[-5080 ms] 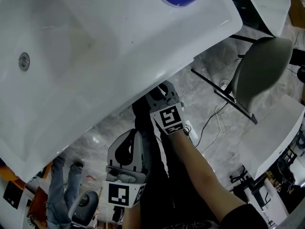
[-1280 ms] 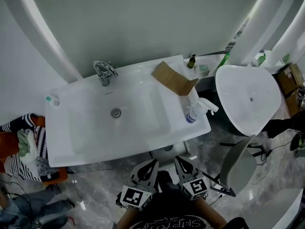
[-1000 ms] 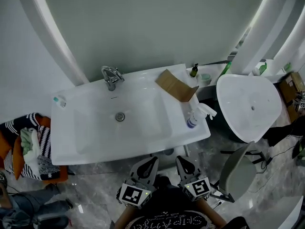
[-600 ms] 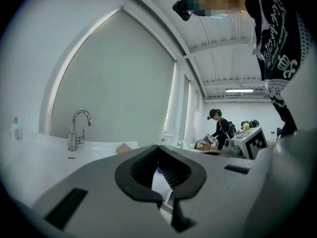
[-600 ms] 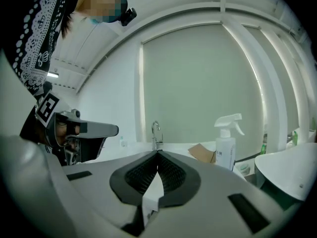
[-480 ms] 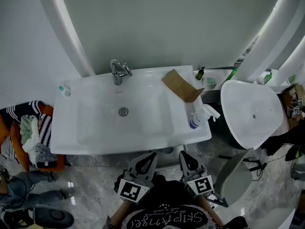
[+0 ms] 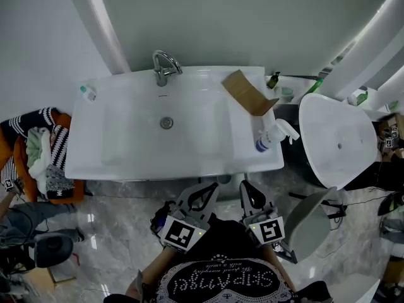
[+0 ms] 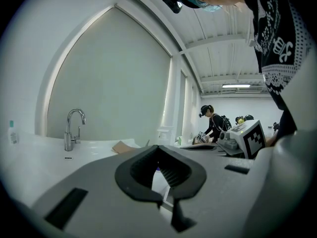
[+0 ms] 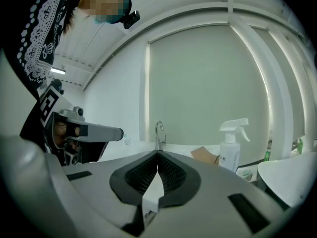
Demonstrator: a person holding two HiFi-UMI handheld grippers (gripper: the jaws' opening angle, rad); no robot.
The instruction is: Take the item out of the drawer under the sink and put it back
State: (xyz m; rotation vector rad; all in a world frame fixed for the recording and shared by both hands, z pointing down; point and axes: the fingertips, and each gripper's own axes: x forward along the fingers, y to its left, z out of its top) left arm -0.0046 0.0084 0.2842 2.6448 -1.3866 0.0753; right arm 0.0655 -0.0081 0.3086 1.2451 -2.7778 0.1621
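The drawer under the sink (image 7: pixel 120 166) and the item in it are out of sight. In the head view the sink's front edge covers whatever lies below. Both gripper views look level across the sink's top. So where the item sits, how its long axis runs and which way it points cannot be told.

The left gripper (image 7: pixel 210 188) and the right gripper (image 7: pixel 243 184) hang side by side just in front of that front edge, right of its middle, both aimed at the sink. Each has its jaws brought together with nothing between them. The hands holding them are hard to make out against the person's dark shirt (image 7: pixel 218 283).

On the sink:
- The faucet (image 7: pixel 164 67) stands at the middle of the rear edge.
- A small bottle (image 7: pixel 88 93) stands at the rear left corner.
- A folded cardboard piece (image 7: pixel 246 93) lies near the rear right corner.
- A spray bottle (image 7: pixel 270 137) stands on the right edge, toward the front corner.
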